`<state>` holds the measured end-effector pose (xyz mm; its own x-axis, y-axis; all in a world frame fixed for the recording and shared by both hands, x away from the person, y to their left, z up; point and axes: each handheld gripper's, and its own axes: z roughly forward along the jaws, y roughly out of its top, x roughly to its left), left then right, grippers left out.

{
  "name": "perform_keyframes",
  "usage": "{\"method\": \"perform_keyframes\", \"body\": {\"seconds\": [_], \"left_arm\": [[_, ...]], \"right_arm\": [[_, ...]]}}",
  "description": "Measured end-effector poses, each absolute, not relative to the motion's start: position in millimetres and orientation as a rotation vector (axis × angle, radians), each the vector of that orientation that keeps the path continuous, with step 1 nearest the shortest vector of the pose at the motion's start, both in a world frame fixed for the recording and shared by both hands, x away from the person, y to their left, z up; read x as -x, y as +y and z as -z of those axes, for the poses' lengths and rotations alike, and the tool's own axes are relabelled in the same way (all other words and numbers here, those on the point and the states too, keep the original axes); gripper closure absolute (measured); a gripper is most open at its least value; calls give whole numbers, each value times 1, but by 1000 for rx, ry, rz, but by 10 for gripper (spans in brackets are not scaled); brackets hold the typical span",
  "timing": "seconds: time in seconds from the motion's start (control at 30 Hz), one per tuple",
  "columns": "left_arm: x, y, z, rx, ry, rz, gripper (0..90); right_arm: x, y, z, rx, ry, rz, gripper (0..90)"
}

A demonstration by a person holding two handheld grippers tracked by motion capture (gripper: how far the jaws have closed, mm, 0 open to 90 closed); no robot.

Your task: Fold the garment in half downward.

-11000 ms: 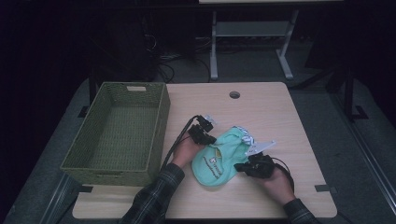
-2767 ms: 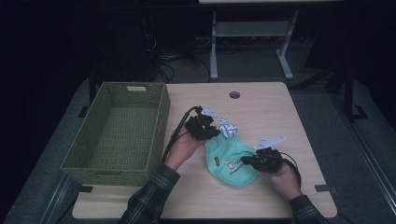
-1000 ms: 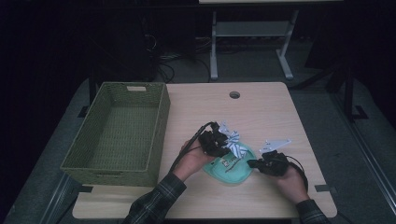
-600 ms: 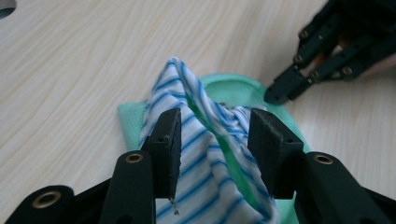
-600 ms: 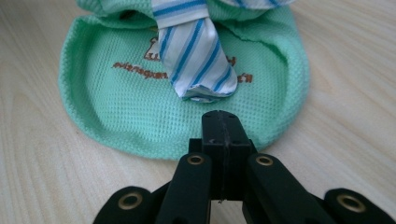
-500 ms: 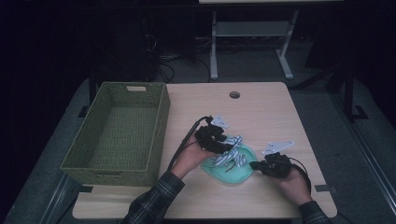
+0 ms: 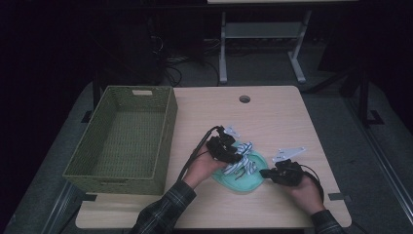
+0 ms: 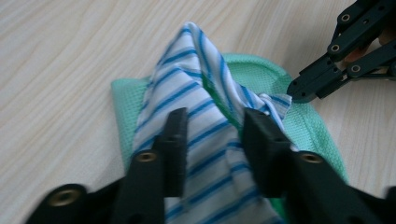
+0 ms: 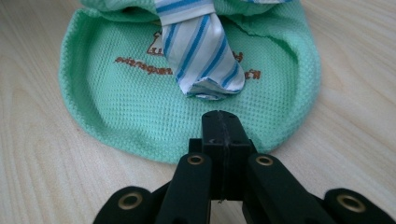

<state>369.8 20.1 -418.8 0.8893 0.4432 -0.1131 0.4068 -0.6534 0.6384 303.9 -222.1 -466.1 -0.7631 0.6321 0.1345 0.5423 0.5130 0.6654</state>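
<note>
the left gripper (image 8: 212, 140) is clamping the white, blue-striped cloth part (image 8: 205, 121), its jaws having just been closing on it. this is lying atop the mint-green mesh garment (image 9: 140, 102) on the pale wooden table (image 7: 272, 117). the right gripper (image 9: 223, 126) is pinching the garment's near edge, jaws together.

Sitting in a dark room: a light wooden table (image 7: 272, 112) with a round cable hole (image 7: 244, 99), standing on grey floor (image 7: 336, 105). Lying behind it, tangled cables (image 7: 170, 61) beside a white frame (image 7: 258, 34). Resting at the table's left, a green woven basket (image 7: 127, 134).
</note>
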Motion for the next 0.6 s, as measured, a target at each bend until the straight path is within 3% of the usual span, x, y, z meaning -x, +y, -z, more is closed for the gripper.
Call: {"method": "perform_keyframes", "body": {"seconds": [0.1,0.17,0.6], "left_arm": [[-368,19,420,-2361,607,-46,827],[-368,19,420,-2358,608,-49,883],[-376,52,390,-2314,642,-148,896]], "right_arm": [[-304,-222,466,-1022,2623,-1085,899],[-304,-222,466,-1022,2622,-1086,899],[-303,-220,466,-1015,2622,-1094,899]]}}
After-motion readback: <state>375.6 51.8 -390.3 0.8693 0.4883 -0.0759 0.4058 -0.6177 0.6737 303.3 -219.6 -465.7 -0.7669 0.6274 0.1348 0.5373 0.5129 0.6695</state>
